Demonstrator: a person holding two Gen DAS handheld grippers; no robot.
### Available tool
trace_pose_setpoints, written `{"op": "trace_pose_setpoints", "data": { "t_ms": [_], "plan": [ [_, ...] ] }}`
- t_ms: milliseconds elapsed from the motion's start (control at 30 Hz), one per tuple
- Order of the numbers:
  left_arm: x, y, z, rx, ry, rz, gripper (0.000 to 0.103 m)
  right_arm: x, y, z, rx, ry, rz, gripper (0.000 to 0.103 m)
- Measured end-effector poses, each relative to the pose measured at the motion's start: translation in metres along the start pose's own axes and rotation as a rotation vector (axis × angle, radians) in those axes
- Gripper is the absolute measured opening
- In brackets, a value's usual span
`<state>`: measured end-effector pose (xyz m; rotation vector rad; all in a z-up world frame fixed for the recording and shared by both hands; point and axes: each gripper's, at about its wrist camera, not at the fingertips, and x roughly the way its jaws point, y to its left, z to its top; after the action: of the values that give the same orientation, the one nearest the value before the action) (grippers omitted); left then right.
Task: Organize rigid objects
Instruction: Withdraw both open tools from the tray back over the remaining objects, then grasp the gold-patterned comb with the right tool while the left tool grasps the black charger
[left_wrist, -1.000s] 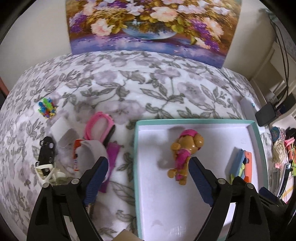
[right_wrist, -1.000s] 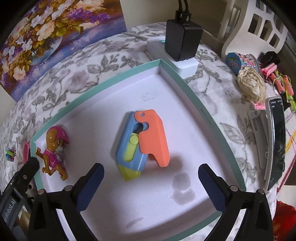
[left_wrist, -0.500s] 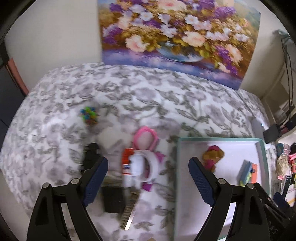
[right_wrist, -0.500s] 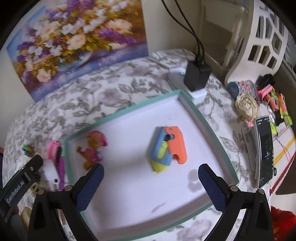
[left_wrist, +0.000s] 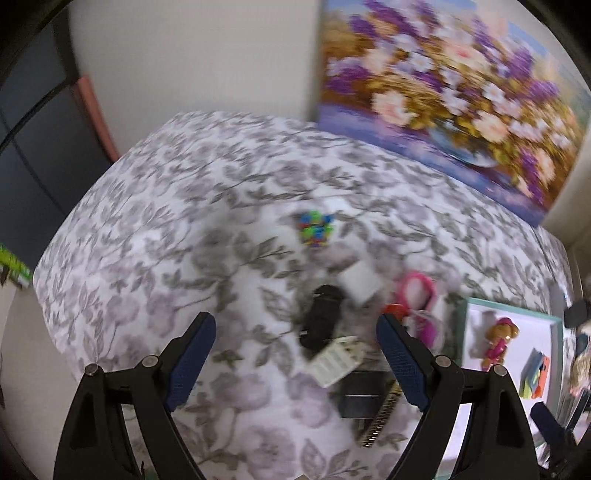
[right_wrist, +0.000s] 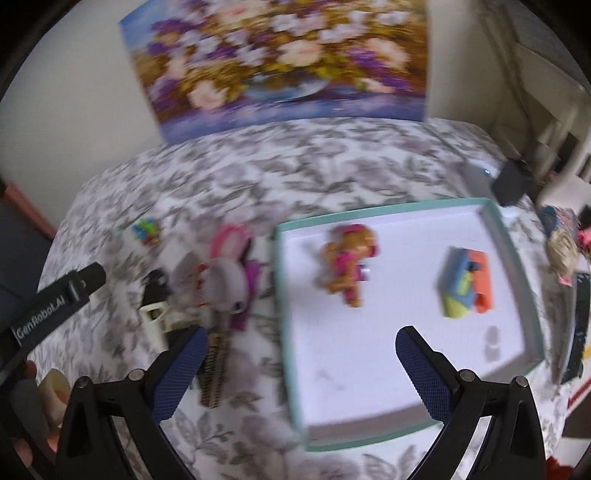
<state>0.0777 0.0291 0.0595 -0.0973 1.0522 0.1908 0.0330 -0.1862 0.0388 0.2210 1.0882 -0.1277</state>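
Two toys, the pup and the block, already lie in the tray, ahead of the wide, empty right gripper. Ahead of the left gripper, also wide and empty, the pile overlaps tightly, so a grab there could pinch a neighbour or knock pieces aside.

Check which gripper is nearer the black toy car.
Left. The left gripper has the black toy car just ahead between its open fingers; the right gripper sits farther right, by the teal tray.
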Motion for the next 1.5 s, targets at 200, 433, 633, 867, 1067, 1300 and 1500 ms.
{"op": "trace_pose_setpoints", "data": {
  "t_ms": [200,433,633,867,1067,1300,1500],
  "plan": [
    [0.005,0.029,-0.004,-0.06,0.027,-0.033,0.089,0.016,0.04,-0.008,-0.067,0.041,0.046,0.103],
    [0.022,0.041,-0.018,-0.116,0.103,-0.071,0.089,0.04,0.062,-0.017,-0.072,0.119,0.103,0.103],
    [0.037,0.042,-0.02,-0.142,0.15,-0.08,0.089,0.054,0.068,-0.021,-0.086,0.145,0.081,0.103],
    [0.074,0.036,-0.03,-0.152,0.272,-0.089,0.089,0.062,0.058,-0.021,-0.048,0.149,0.054,0.093],
    [0.084,0.027,-0.036,-0.143,0.315,-0.103,0.089,0.069,0.054,-0.022,-0.04,0.162,0.044,0.077],
    [0.084,0.024,-0.035,-0.144,0.32,-0.115,0.089,0.077,0.059,-0.026,-0.058,0.185,0.047,0.065],
    [0.086,0.022,-0.033,-0.148,0.323,-0.12,0.089,0.083,0.065,-0.029,-0.089,0.199,0.036,0.064]
  ]
}}
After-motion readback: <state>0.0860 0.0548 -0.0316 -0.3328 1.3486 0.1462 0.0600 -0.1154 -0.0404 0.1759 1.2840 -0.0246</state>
